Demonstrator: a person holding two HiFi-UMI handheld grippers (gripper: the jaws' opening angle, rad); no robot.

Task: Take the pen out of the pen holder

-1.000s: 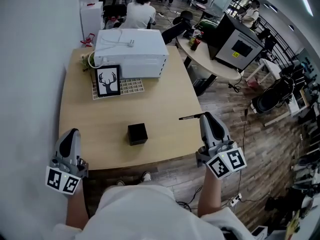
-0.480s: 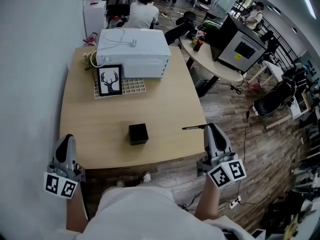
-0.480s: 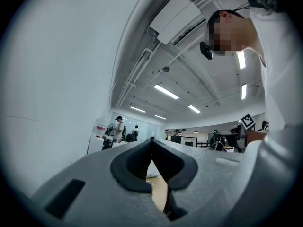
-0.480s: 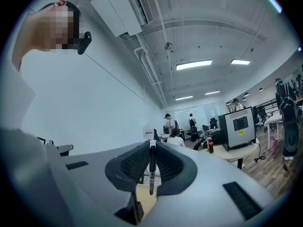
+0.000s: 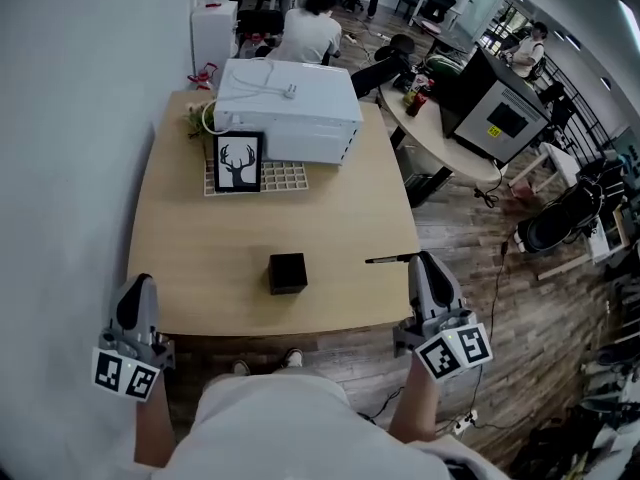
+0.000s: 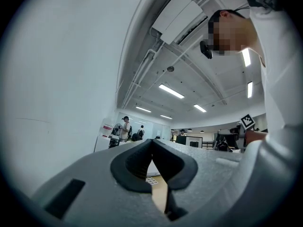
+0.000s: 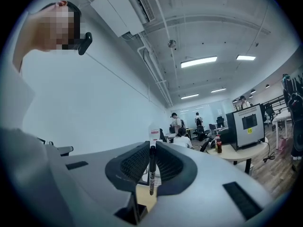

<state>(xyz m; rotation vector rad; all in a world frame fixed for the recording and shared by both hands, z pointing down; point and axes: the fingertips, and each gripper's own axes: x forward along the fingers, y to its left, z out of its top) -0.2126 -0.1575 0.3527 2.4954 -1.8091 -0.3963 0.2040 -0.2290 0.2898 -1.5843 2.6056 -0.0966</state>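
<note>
The black cube pen holder (image 5: pixel 288 273) stands on the wooden table (image 5: pixel 200 228) near its front edge. My right gripper (image 5: pixel 420 264) hovers at the table's front right corner, shut on a black pen (image 5: pixel 388 260) that sticks out level to the left, well clear of the holder. In the right gripper view the pen (image 7: pixel 151 171) is pinched between the ribbed pads of the right gripper (image 7: pixel 151 148). My left gripper (image 5: pixel 136 306) is at the front left corner. In its own view the left gripper (image 6: pixel 151 144) has its tips together with nothing between them.
A white box-shaped appliance (image 5: pixel 290 108) sits at the table's far end, with a framed deer picture (image 5: pixel 238 160) on a gridded mat (image 5: pixel 275 178) before it. A white wall runs along the left. A round table (image 5: pixel 450 138) and a seated person (image 5: pixel 310 33) are beyond.
My left gripper has drifted slightly back and down by the table's front left corner. The right gripper keeps the pen in the same place. The head view has shifted a little.
</note>
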